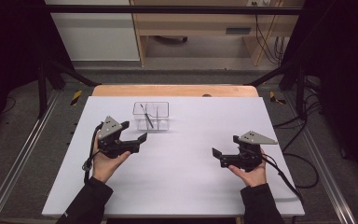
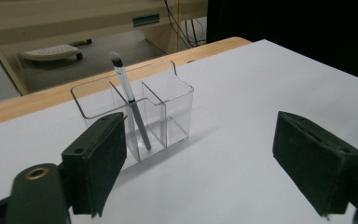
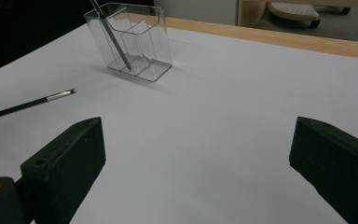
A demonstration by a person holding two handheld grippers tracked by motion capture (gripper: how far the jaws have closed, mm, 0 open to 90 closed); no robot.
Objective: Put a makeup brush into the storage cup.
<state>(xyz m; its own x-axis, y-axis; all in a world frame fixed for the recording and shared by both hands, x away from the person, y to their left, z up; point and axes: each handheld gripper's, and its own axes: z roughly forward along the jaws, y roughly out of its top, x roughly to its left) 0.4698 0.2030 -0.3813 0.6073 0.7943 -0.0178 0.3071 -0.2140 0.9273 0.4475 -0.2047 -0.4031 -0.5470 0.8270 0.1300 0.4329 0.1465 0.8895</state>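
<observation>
Nearest the high camera, two dark sleeves come in from the bottom edge, each hand carrying a hand-held gripper. On the left, the left hand-held gripper (image 1: 133, 132) hovers over the white counter (image 1: 182, 186) with its jaws spread wide and nothing between them. Just beyond it stands a clear organizer (image 2: 168, 100) with several compartments; a makeup brush (image 2: 131, 105) leans in one of them, bristles up. A dark pencil (image 3: 28, 103) lies flat on the counter, apart from the organizer. Farther right, the right hand-held gripper (image 1: 219, 157) is likewise wide open and empty.
</observation>
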